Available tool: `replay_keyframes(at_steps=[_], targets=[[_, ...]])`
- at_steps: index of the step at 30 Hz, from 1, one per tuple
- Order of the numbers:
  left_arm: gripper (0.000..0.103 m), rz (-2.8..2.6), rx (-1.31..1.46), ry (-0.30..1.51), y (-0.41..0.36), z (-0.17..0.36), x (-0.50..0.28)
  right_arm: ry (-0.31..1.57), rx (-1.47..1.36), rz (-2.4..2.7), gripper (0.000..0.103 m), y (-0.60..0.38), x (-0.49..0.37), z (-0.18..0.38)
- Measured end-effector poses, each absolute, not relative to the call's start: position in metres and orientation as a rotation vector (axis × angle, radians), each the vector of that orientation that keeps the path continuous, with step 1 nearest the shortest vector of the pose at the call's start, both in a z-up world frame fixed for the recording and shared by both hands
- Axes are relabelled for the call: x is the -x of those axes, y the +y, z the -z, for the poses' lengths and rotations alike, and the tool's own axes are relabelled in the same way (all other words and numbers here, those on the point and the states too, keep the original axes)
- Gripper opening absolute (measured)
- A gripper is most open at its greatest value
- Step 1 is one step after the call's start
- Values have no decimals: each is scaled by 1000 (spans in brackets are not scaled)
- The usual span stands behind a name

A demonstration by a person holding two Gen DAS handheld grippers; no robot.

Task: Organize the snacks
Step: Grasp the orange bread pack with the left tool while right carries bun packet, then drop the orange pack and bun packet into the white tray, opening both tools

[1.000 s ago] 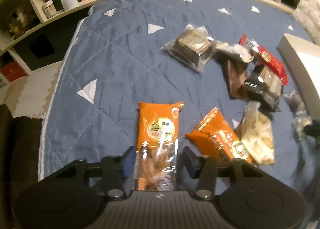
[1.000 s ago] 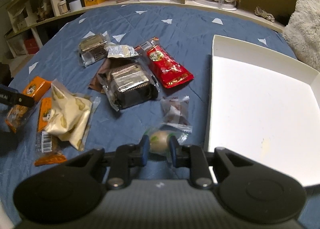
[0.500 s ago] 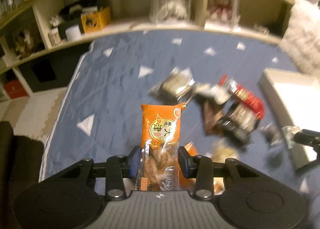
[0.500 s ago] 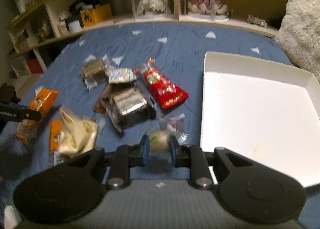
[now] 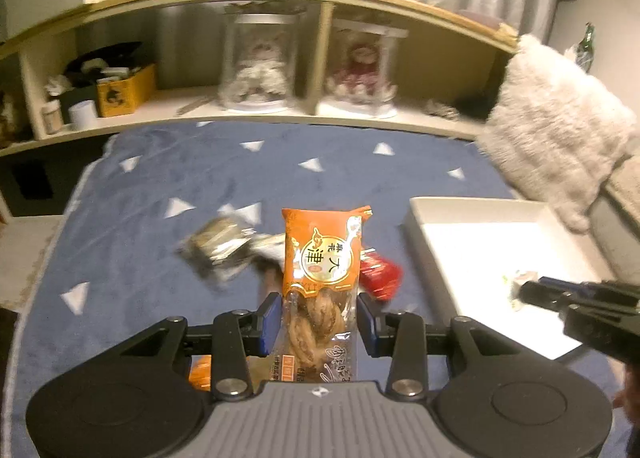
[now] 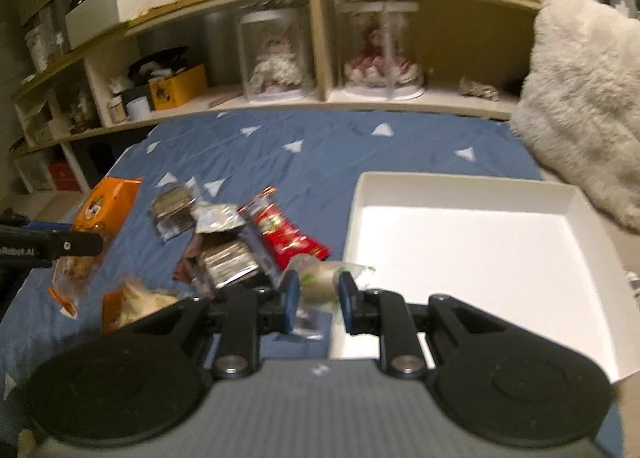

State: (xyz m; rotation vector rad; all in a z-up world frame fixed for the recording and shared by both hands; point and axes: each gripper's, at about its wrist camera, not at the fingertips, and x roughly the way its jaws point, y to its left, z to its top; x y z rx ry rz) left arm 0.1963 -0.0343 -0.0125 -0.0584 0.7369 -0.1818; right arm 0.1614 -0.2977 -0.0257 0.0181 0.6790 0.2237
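Left wrist view: my left hand-held gripper (image 5: 318, 322) clamps the orange twisted-pastry packet (image 5: 322, 278), lifted above the blue bedspread (image 5: 160, 178).

Right wrist view: my right hand-held gripper (image 6: 319, 295) pinches a pale round wrapped sweet (image 6: 320, 281) at the near-left corner of the white tray (image 6: 472, 242), which holds nothing. Red packet (image 6: 286, 236) and foil packs (image 6: 224, 254) remain unsorted on the bed.

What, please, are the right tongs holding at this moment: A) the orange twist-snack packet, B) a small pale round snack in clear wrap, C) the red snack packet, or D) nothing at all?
B: the right tongs are shut on the small pale round snack, near the white tray.
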Motion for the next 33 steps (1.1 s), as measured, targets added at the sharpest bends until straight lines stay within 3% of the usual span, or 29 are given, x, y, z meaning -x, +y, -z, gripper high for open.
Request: replay_keyframes(at_steps=[25, 27, 30, 33], targets=[[45, 398, 108, 883, -225, 34, -250, 765, -218, 108, 26, -436, -166, 46], [51, 401, 101, 880, -230, 35, -253, 770, -235, 112, 26, -441, -167, 48], [72, 396, 65, 877, -233, 37, -256, 766, -253, 123, 26, -446, -167, 51], [74, 398, 32, 888, -234, 39, -256, 766, -271, 143, 28, -449, -171, 52]])
